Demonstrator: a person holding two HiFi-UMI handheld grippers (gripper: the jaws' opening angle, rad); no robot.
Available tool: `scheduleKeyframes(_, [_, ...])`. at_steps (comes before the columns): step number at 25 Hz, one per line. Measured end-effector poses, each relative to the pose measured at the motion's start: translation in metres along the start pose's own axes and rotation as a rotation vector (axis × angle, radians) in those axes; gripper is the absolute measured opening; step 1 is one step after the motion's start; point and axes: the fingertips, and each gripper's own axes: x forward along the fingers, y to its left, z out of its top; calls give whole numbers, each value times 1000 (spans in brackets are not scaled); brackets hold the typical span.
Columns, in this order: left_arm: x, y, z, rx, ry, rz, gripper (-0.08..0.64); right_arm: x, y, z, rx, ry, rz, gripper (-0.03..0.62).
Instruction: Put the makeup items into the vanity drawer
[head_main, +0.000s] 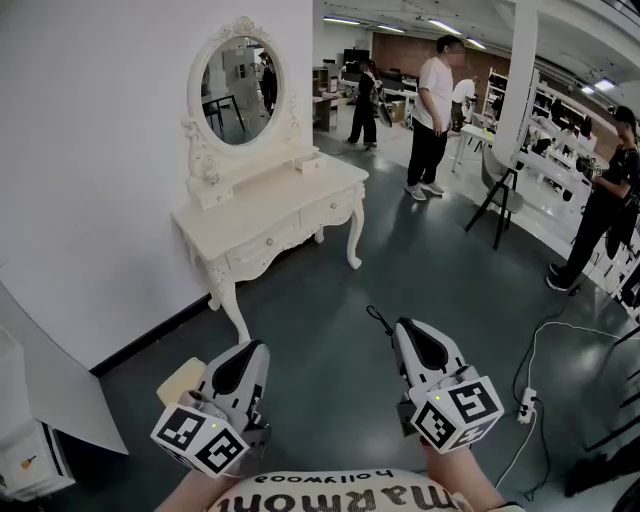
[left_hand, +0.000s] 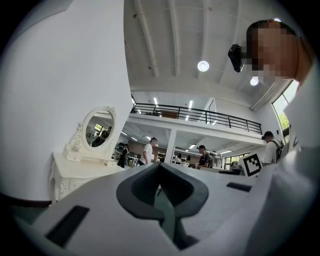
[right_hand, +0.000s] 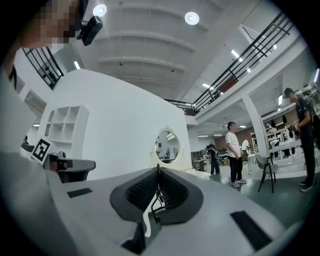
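Against the white wall stands the vanity (head_main: 270, 215), its drawers (head_main: 262, 245) flush and shut, well apart from my tools. I hold the left gripper (head_main: 250, 350) low over the grey floor (head_main: 330, 385), jaws pressed together on nothing. Right gripper (head_main: 405, 328) alongside, likewise closed and empty.

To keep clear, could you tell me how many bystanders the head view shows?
4: a bystander in black beyond the vanity, one in white, another behind, a fourth in black far right; more may be hidden.
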Motion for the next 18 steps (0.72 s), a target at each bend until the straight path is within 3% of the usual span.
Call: scheduleKeyframes(18, [22,-12,-44,-50,16,-22,9,-14,-29,-37,51,44,8,32])
